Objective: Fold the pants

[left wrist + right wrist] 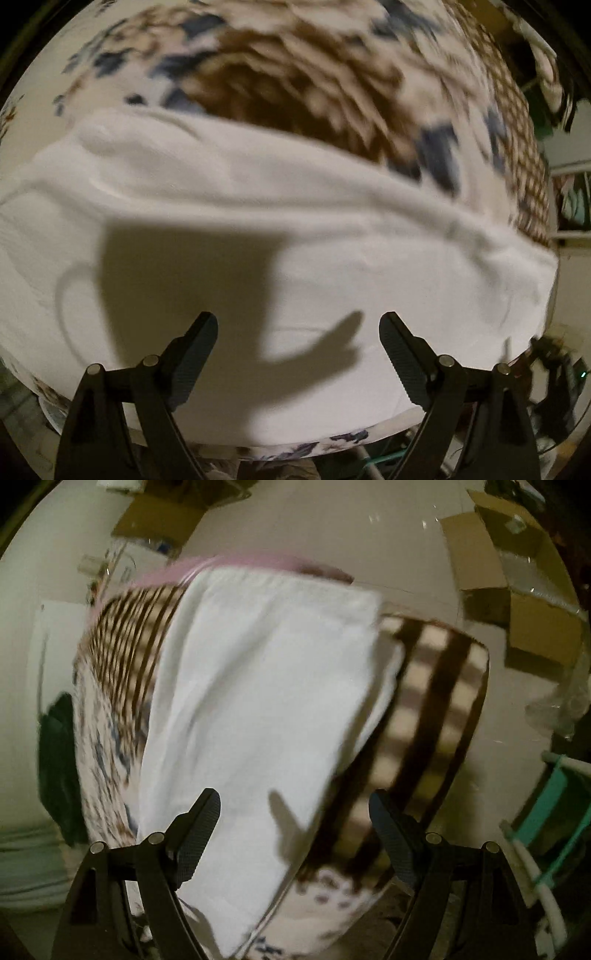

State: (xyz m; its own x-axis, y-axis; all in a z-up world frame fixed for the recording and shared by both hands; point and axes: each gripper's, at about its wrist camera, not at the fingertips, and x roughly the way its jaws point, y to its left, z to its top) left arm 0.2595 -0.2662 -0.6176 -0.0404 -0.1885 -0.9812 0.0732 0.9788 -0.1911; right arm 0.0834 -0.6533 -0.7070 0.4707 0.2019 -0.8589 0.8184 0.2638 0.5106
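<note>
White pants (pixel 258 229) lie spread across a patterned bedcover (pixel 295 74) with brown and blue flowers. My left gripper (pixel 298 325) is open and empty, hovering over the near part of the pants and casting a shadow on them. In the right wrist view the pants (pixel 258 686) lie as a long white strip running away from me. My right gripper (pixel 294 805) is open and empty above the near end of the strip, holding nothing.
The bedcover has a brown checked border (pixel 436 709) at the right of the pants. Cardboard boxes (pixel 517 590) stand on the floor at the far right. A teal rack (pixel 554 805) is at the right. A dark green item (pixel 59 768) lies at the left.
</note>
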